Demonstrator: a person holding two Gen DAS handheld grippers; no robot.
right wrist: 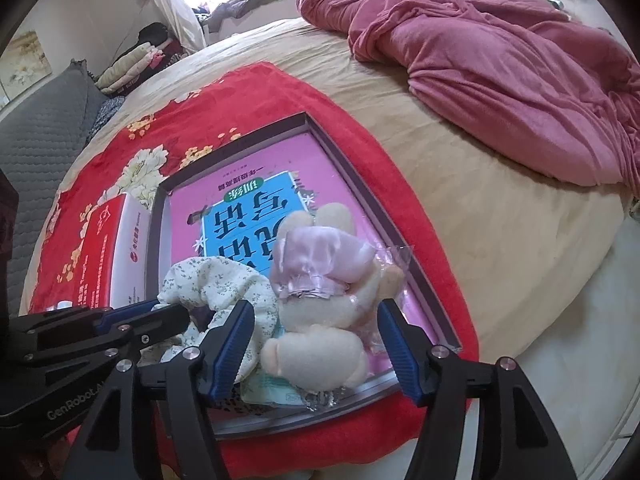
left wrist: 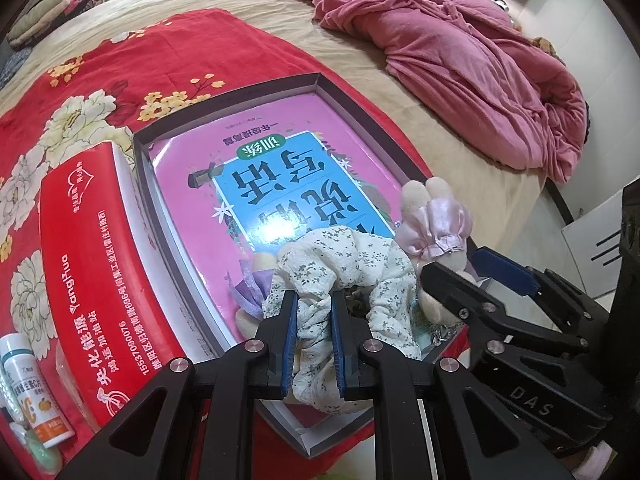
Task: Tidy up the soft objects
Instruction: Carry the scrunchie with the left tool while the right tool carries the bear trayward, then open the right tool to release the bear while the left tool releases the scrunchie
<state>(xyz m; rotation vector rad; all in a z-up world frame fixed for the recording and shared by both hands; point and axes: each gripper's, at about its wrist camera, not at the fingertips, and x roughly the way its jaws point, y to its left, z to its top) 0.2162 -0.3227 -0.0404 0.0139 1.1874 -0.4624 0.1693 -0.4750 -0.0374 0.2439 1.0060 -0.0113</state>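
Observation:
A white floral scrunchie (left wrist: pixel 352 256) lies in the near end of a shallow dark box (left wrist: pixel 138 148), on a pink book (left wrist: pixel 256 152). My left gripper (left wrist: pixel 314 300) is shut on a bunched part of it. Beside it on the right lies a cream plush rabbit (right wrist: pixel 320 344) with a lilac satin bonnet (right wrist: pixel 320 256). My right gripper (right wrist: pixel 315 307) stands open with the rabbit between its fingers; the right pad is clear of it, and crinkled plastic lies there. The right wrist view shows the left gripper (right wrist: pixel 176 310) at the scrunchie (right wrist: pixel 212 276). The left wrist view shows the right gripper (left wrist: pixel 454 264) at the rabbit (left wrist: pixel 434 216).
The box rests on a red floral blanket (left wrist: pixel 100 64) spread over a beige bed. A red tissue box (left wrist: pixel 96 264) lies left of it, with a small white bottle (left wrist: pixel 28 384) nearer me. A crumpled pink quilt (left wrist: pixel 460 52) covers the far right of the bed.

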